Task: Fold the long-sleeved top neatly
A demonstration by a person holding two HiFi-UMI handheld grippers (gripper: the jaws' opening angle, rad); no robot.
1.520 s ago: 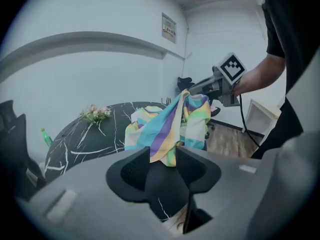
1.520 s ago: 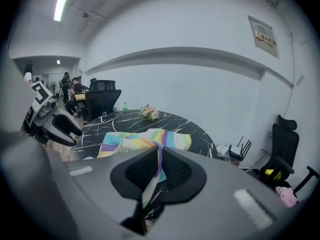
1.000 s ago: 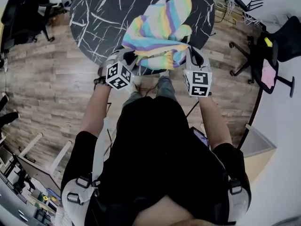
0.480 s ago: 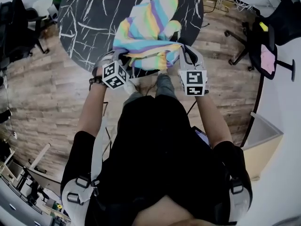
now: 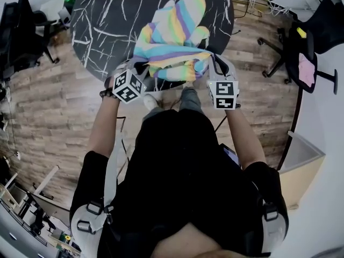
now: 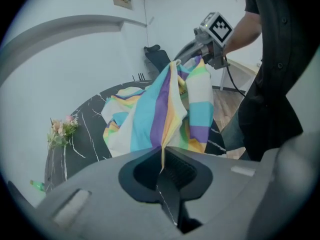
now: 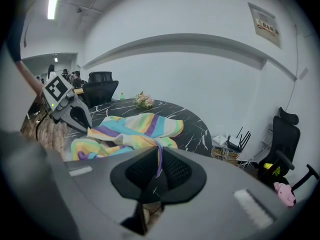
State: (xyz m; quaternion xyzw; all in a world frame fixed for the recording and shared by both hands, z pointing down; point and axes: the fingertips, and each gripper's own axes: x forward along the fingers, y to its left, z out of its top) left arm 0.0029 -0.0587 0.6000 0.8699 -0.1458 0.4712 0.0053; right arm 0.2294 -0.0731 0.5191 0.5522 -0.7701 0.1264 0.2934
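Right gripper view shows striped top (image 7: 135,127) pinched; wall sign (image 7: 264,25) unreadable.

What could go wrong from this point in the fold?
The left gripper, whose jaws have just been closing, pinches only a thin edge of the striped top; it may slip free.
The right gripper likewise holds just a narrow fold.
The top lies bunched by the near rim of the black table, so it might slide off or fold crooked.
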